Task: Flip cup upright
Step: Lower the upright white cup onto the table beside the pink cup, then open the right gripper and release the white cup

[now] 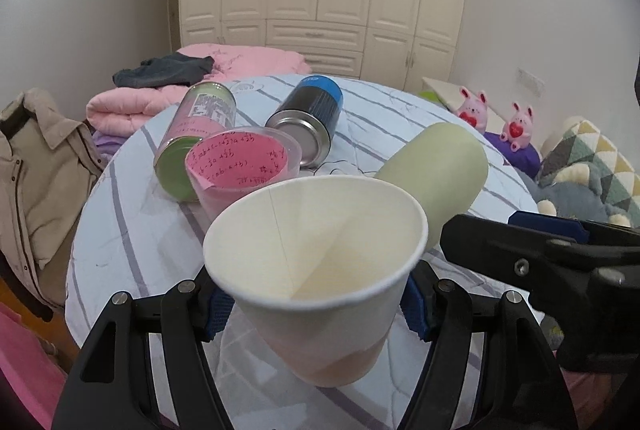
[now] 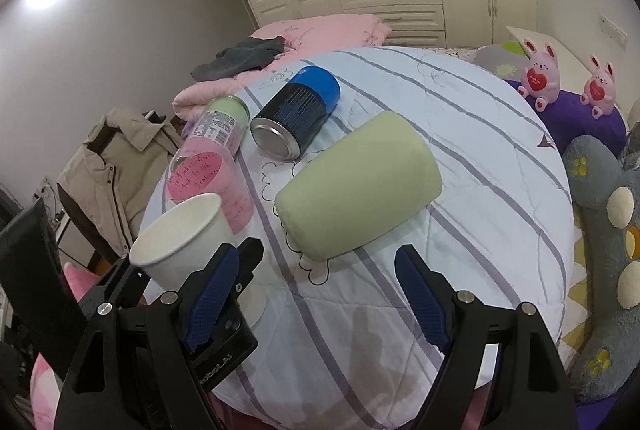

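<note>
White paper cup point(image 1: 316, 270) sits between the left gripper point(image 1: 316, 304) fingers, pinched at mid-wall by the blue pads point(image 1: 218, 310), mouth up and tipped slightly away from the fingers, base low near the striped bedsheet point(image 1: 132, 230); contact with the sheet can't be told. Long axis near vertical, so the flip looks almost done. Right gripper point(image 2: 324, 294) fingers spread wide, holding nothing, cup just off its left finger point(image 2: 216, 286). Pale green cup point(image 2: 360, 185) lies on its side straight ahead of the right fingers, axis slanting away to the right; right hand is nearer to it.
</note>
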Motion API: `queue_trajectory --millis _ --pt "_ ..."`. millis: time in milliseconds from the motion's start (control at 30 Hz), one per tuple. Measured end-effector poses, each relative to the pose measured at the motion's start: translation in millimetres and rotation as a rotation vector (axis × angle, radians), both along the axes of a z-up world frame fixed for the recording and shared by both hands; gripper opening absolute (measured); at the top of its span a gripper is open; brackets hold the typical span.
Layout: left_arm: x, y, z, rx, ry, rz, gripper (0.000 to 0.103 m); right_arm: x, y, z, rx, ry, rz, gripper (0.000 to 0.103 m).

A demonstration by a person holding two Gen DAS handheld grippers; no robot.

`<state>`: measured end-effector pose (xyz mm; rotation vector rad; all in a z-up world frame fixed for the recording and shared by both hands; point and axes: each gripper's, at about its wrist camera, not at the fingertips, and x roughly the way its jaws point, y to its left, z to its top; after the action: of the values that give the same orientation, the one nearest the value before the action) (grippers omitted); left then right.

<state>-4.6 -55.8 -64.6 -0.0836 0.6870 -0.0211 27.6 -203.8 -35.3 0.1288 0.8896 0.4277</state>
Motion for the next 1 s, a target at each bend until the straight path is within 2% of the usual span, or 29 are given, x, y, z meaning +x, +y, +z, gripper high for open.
queue_trajectory --millis 133,200,300,433,700,1000 --pt "-2.4 1.3 -0.9 -0.004 0.015 0.0 0.079 -3.7 3.1 0.2 -0.01 -0.006 0.005 0.082" --pt "-3.4 2.4 -1.8 -0.005 0.028 0.006 0.093 -5.6 5.8 0.0 -0.025 -0.009 0.009 0.082" --pt "-5.5 2.4 -1.4 -0.001 0.03 0.019 0.099 -7.4 9.6 0.4 -0.044 -0.015 0.013 0.082" --pt "-4.4 2.0 -1.7 0.005 0.062 0.016 0.1 -7.6 10.2 1.0 -0.05 -0.015 0.011 0.082" --pt "-13.2 10.6 6.5 -0.032 0.06 0.021 0.102 -19.9 7.8 13.0 -0.032 -0.066 -0.002 0.082" --pt "-32.9 19.0 17.0 -0.051 0.072 -0.042 0.102 -32.4 6.1 21.9 -0.07 -0.11 -0.033 0.082"
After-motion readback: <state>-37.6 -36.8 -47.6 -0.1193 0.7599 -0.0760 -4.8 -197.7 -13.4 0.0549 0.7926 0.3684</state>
